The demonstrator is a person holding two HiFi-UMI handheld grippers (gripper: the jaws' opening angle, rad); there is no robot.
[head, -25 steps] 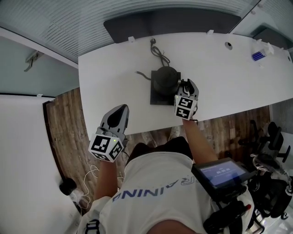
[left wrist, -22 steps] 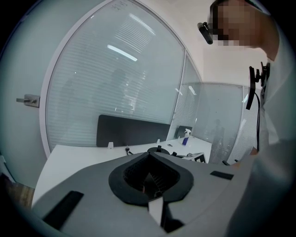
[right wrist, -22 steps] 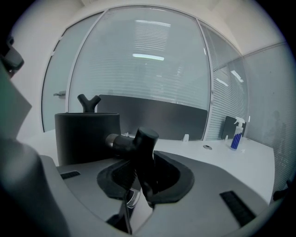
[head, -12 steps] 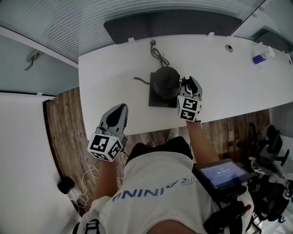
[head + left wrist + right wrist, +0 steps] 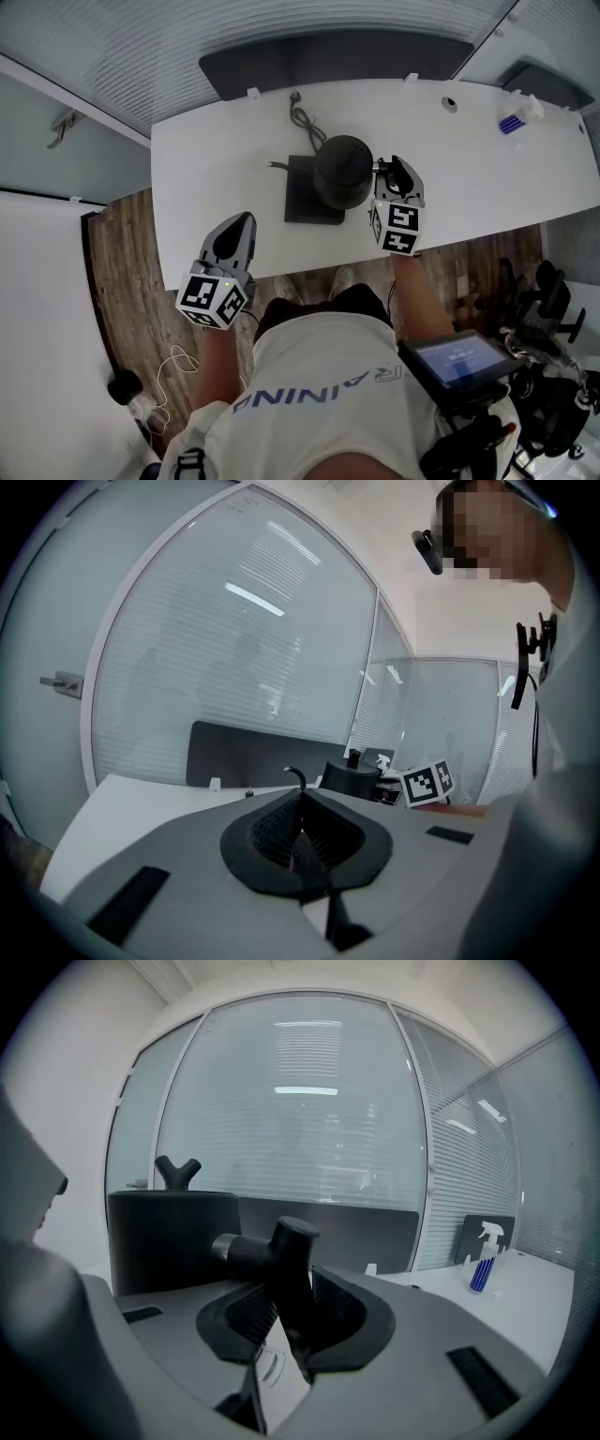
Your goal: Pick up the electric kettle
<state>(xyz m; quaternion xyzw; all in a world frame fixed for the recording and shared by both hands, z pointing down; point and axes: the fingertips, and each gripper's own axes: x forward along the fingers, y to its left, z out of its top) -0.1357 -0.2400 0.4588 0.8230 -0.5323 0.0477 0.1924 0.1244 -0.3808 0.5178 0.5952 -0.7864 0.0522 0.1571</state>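
**A:** Why is the right gripper (image 5: 392, 172) coming at the electric kettle (image 5: 341, 171) from the side, not from above?

**B:** Because the handle (image 5: 292, 1274) sticks out on that side. In the right gripper view the jaws are clamped on the handle's upright bar, so the weight hangs from the one part made to carry it.

**A:** Where does the kettle body sit relative to those jaws?

**B:** Just beyond them and to their left, lid knob upright. From the head view it is over the right edge of the dark base (image 5: 298, 197) on the white table (image 5: 216, 159), not centred on it. I judge it is clear of the base, though no view shows the gap.

**A:** And the left gripper (image 5: 300, 808)?

**B:** Its jaws are pressed together with nothing between them. It is at the table's near edge, well apart from the kettle (probably just kept out of the way). The cord (image 5: 302, 120) lies behind the base.
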